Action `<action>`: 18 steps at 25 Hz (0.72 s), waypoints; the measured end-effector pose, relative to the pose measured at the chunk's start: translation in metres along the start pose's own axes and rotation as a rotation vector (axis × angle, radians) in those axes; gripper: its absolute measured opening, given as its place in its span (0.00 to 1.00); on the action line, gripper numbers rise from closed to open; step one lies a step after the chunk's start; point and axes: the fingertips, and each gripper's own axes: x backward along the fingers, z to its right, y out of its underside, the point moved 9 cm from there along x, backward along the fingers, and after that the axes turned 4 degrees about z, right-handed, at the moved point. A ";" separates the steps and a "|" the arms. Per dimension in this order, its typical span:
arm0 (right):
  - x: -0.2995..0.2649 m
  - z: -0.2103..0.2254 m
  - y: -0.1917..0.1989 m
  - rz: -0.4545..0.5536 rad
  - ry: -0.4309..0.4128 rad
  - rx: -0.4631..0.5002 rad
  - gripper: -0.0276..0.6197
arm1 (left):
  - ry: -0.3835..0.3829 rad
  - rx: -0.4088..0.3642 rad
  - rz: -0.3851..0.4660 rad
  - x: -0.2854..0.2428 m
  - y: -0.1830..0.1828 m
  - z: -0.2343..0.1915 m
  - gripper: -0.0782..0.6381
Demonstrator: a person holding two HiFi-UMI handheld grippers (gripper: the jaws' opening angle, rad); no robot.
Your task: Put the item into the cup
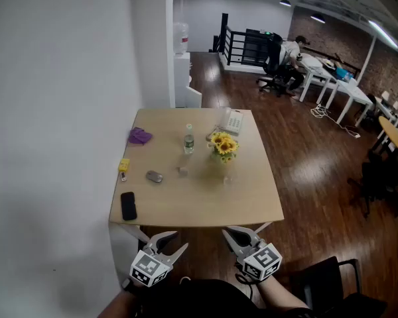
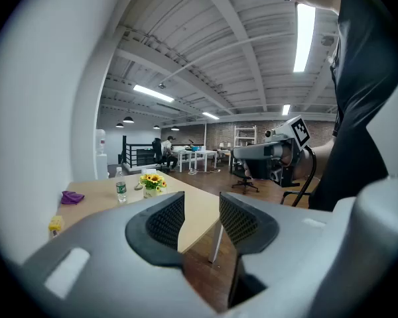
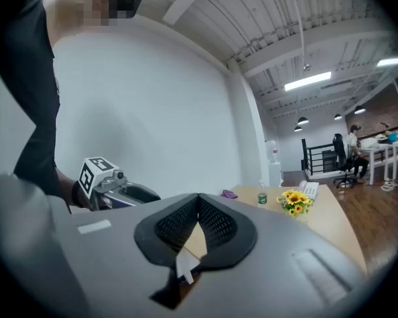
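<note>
On the wooden table (image 1: pixel 199 204), a small pale item (image 1: pixel 182 171) stands near the middle and what looks like a clear cup (image 1: pixel 228 178) sits right of it; both are too small to tell more. Both grippers hang below the table's near edge, well short of these things. My left gripper (image 1: pixel 171 242) (image 2: pixel 200 201) is open, its jaws apart with nothing between them. My right gripper (image 1: pixel 231 236) (image 3: pixel 198 197) is shut, its tips touching and holding nothing. Each gripper view also shows the other gripper: the right gripper (image 2: pixel 278 152) and the left gripper (image 3: pixel 103 177).
The table also holds a water bottle (image 1: pixel 189 140), a vase of sunflowers (image 1: pixel 223 146), a purple cloth (image 1: pixel 139 136), a white desk telephone (image 1: pixel 233 121), a yellow item (image 1: pixel 123 166), a grey mouse (image 1: pixel 154 176) and a black phone (image 1: pixel 128 205). A white wall (image 1: pixel 60 111) stands on the left, a dark chair (image 1: pixel 325 280) at the lower right.
</note>
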 end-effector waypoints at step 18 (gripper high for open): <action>-0.075 0.017 0.002 -0.021 0.015 0.028 0.07 | -0.009 -0.002 -0.002 0.003 0.003 -0.072 0.33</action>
